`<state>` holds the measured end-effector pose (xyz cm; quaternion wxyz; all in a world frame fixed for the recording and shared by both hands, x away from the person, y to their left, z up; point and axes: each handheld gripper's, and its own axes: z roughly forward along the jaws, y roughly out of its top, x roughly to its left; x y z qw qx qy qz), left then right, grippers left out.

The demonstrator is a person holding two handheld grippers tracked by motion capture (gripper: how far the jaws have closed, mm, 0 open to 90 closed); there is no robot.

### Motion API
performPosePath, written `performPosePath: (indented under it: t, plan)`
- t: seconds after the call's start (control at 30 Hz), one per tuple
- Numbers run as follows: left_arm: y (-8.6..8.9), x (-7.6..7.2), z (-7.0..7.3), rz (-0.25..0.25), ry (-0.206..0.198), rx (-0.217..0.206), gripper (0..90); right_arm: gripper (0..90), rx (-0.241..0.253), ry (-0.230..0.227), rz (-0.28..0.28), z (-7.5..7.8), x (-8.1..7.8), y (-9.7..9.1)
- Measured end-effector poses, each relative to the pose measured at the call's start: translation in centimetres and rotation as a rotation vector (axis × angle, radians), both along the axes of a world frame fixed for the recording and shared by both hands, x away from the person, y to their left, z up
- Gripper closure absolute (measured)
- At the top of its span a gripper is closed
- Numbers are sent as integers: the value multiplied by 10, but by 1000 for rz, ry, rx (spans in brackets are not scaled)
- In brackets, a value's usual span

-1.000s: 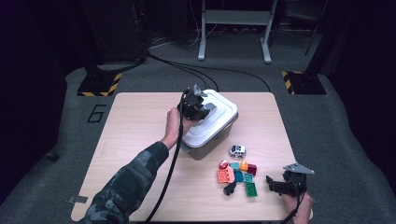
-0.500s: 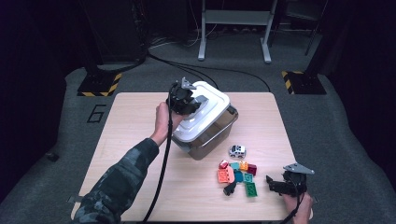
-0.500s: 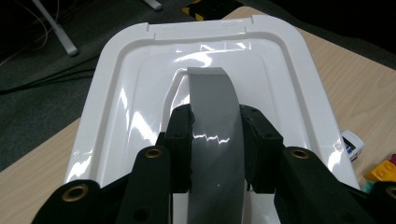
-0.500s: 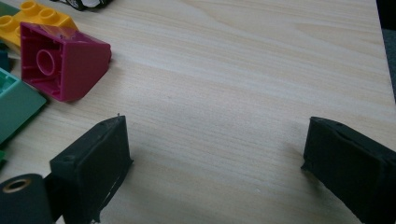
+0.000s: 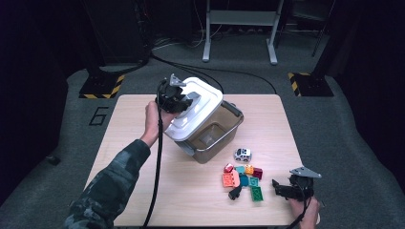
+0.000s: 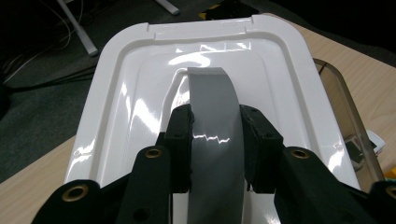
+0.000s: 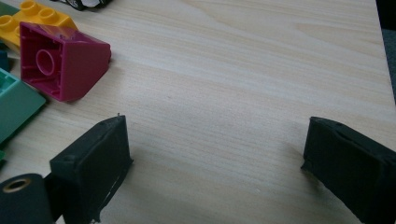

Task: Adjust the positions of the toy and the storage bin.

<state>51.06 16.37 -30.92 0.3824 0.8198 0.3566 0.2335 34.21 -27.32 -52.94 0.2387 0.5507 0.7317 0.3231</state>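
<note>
A clear brown bin [image 5: 224, 129] stands mid-table under a white lid [image 5: 200, 102] with a grey handle [image 6: 215, 154]. My left gripper [image 5: 184, 98] is shut on that handle, and the lid hangs tilted, raised off the bin toward the left, so the bin's right side lies uncovered. In the left gripper view the jaws press both sides of the handle over the glossy lid [image 6: 140, 70], with the bin's rim [image 6: 343, 107] at the right. My right gripper [image 5: 279, 186] rests near the front right corner, open [image 7: 215, 140] over bare wood.
A cluster of coloured bricks [image 5: 241, 179] lies just left of the right gripper, among them a magenta brick [image 7: 65, 63] and a yellow one [image 7: 32, 14]. A small white toy car [image 5: 242, 153] sits beside the bin. The wooden table [image 5: 133, 119] stands on dark carpet.
The left gripper has carried the lid up and to the left, tilting it off the bin, whose right side is now uncovered. The right gripper has stayed put.
</note>
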Motion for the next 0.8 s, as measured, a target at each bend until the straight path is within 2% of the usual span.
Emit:
performPosePath:
  t: [0.27, 0.8]
  plan:
    - [25, -1, 4, 39, -8, 3, 669, 63, 0, 2, -3, 0, 0, 0]
    - [74, -2, 0, 135, -10, -16, 670, 63, -5, 3, 1, 0, 0, 0]
